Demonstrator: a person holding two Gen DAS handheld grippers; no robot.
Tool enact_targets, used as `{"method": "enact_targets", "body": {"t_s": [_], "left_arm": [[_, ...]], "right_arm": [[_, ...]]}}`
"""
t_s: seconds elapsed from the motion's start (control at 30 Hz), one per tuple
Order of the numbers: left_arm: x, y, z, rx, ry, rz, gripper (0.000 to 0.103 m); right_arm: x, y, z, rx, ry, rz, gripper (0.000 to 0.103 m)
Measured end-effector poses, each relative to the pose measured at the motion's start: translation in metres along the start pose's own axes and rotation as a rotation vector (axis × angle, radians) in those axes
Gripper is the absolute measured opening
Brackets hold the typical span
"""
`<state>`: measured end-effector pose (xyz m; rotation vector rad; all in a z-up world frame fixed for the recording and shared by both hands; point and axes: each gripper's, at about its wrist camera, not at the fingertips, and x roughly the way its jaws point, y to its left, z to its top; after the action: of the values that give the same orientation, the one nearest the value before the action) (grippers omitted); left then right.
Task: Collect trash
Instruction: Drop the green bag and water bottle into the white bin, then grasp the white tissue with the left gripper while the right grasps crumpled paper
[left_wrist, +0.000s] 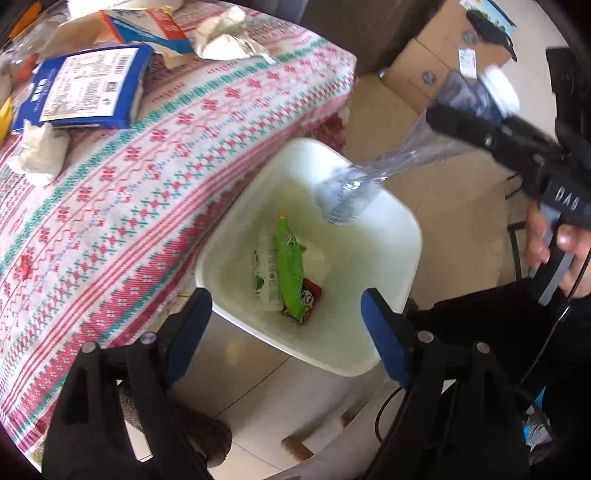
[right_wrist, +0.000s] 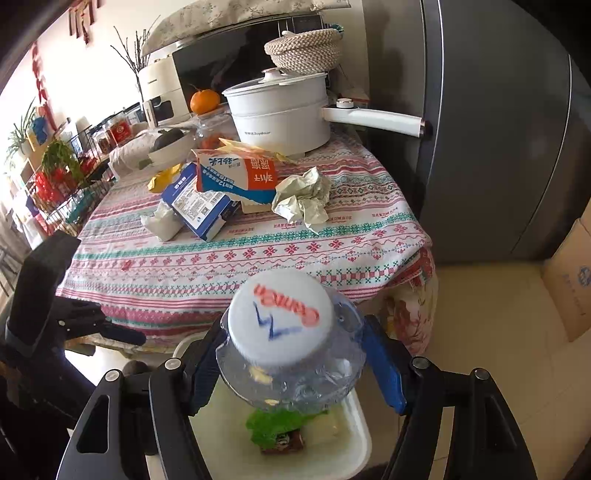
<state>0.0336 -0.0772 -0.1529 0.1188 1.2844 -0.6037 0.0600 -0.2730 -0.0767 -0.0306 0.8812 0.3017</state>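
Right claw (right_wrist: 291, 354): pinching bottle (right_wrist: 284, 343), lower centre, above bin (right_wrist: 360, 435)
Left claw (left_wrist: 284, 325): spread, empty, lower frame

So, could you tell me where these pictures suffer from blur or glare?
Left wrist view: the bottle and right gripper are motion-blurred; the bin stays sharp. Right wrist view: the cap print is smeared, and the window side at left is overexposed.

The bottle (right_wrist: 291, 354) hides most of the bin (right_wrist: 360, 443) (wrappers partly showing); its cap lettering is blurred.
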Motion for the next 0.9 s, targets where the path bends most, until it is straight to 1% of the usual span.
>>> {"method": "enact_targets", "body": {"t_s": [0.1,0.27,0.33,0.5,0.63,0.67,0.73,0.77,0.9], "left_arm": [[-0.01,0.009,-0.001,-0.043,-0.021,0.011,0.083],[-0.025,0.031,-0.004,-0.116,-0.041,0.019,0.083],[-0.032,0.032,-0.001,-0.126,-0.049,0.031,0.083],[-0.036,0.032,0.0,-0.126,-0.067,0.062,0.083],[-0.038,0.035,-0.002,-0.131,-0.068,0.07,0.083],[-0.039,0.036,-0.003,-0.132,-0.068,0.072,0.083],[-0.041,0.039,-0.004,-0.137,-0.072,0.076,0.083],[-0.043,0.04,-0.005,-0.14,-0.074,0.078,0.083],[-0.047,0.045,-0.004,-0.155,-0.09,0.088,0.083]], "right_arm": [[0.01,0.005,-0.002,-0.006,0.024,0.006,0.072],[0.035,0.018,-0.011,-0.051,0.106,-0.025,0.072],[0.046,0.021,-0.016,-0.063,0.145,-0.028,0.072],[0.076,0.024,-0.027,-0.067,0.266,-0.043,0.072],[0.093,0.019,-0.033,-0.023,0.342,-0.016,0.074],[0.095,0.018,-0.033,-0.011,0.35,-0.017,0.075],[0.093,0.016,-0.032,-0.004,0.346,-0.021,0.081],[0.092,0.015,-0.031,-0.006,0.33,-0.035,0.082],[0.084,0.014,-0.025,0.014,0.312,-0.024,0.083]]}}
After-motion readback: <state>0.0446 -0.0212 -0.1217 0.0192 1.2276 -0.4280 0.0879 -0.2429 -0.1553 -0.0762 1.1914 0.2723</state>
